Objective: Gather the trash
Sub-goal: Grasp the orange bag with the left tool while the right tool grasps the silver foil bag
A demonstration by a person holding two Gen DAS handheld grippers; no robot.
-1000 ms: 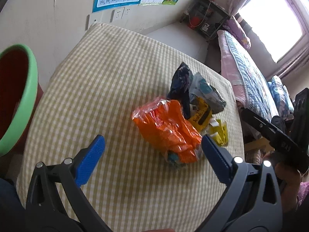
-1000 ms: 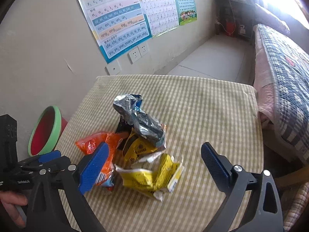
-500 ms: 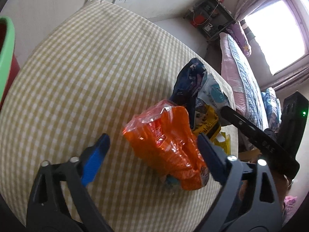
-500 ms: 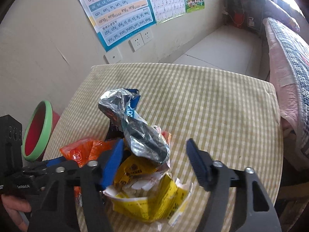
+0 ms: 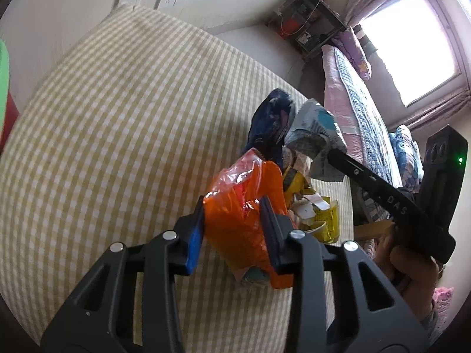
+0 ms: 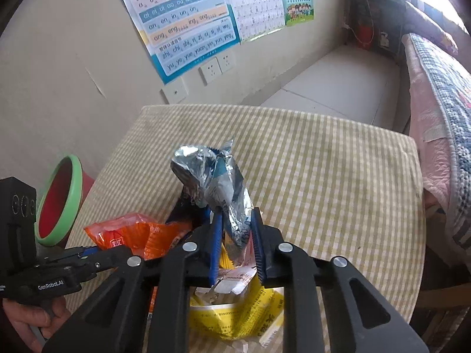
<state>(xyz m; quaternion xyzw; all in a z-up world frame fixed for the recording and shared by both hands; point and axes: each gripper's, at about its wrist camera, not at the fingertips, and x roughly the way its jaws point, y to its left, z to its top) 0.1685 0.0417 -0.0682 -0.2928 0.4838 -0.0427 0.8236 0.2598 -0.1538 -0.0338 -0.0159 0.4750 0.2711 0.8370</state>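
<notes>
A pile of snack wrappers lies on the checked table. My left gripper is shut on the orange wrapper, which also shows in the right wrist view. My right gripper is shut on the crumpled silver wrapper, which stands up from the pile; it also shows in the left wrist view. A dark blue wrapper and yellow wrappers lie between them.
A red bin with a green rim stands on the floor left of the table. The wall with posters is behind the table. A bed runs along the right side.
Both grippers moved in onto the pile and shut: the left on the orange wrapper, the right on the silver wrapper.
</notes>
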